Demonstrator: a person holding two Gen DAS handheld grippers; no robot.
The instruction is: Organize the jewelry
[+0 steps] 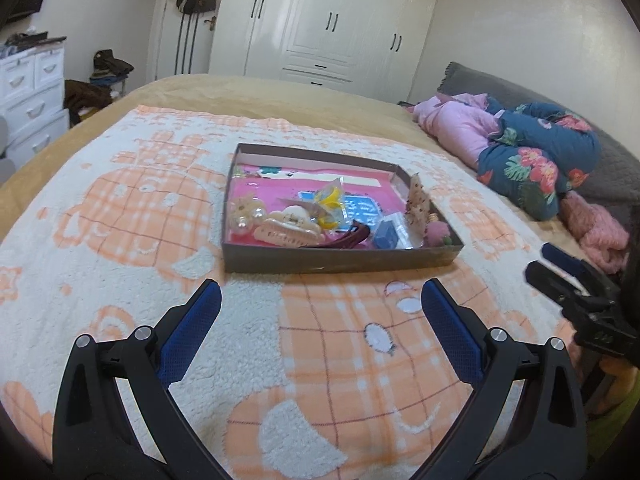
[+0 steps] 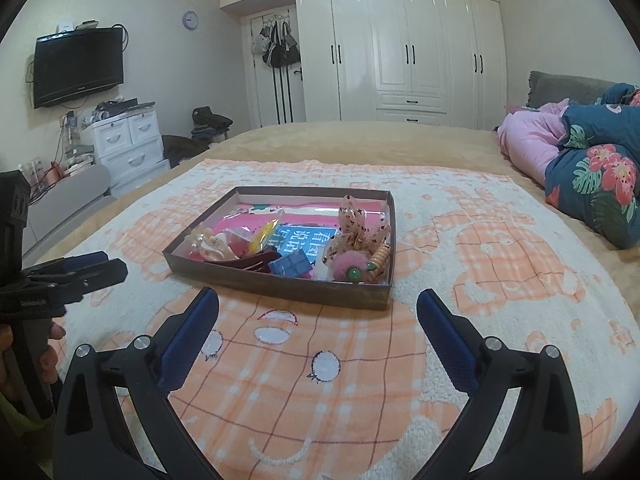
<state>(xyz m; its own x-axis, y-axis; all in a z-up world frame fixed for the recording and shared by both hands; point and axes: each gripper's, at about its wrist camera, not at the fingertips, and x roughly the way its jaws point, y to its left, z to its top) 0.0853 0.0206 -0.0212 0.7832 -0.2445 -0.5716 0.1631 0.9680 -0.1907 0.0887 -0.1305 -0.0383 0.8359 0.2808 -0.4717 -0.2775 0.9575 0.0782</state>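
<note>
A shallow brown cardboard tray [image 1: 340, 260] [image 2: 280, 286] lies on a peach-and-white blanket on the bed. Inside lie several hair accessories: a cream claw clip [image 1: 288, 230] [image 2: 210, 246], a yellow piece in plastic wrap [image 1: 332, 200] [image 2: 262, 236], a small blue box [image 1: 386, 236] [image 2: 290, 265], a dark red clip [image 1: 350, 238], a speckled bow [image 2: 356, 232] and a pink pompom [image 1: 436, 234] [image 2: 346, 264]. My left gripper [image 1: 320, 300] stands open just short of the tray, holding nothing. My right gripper [image 2: 318, 308] is open too, empty, near the tray's front corner.
A folded blue floral quilt [image 1: 532, 156] [image 2: 596, 176] and pink bedding [image 1: 456, 124] lie to the right on the bed. White wardrobes [image 2: 400, 52] line the far wall. A white drawer unit [image 2: 128, 140] and a wall television [image 2: 78, 66] stand to the left.
</note>
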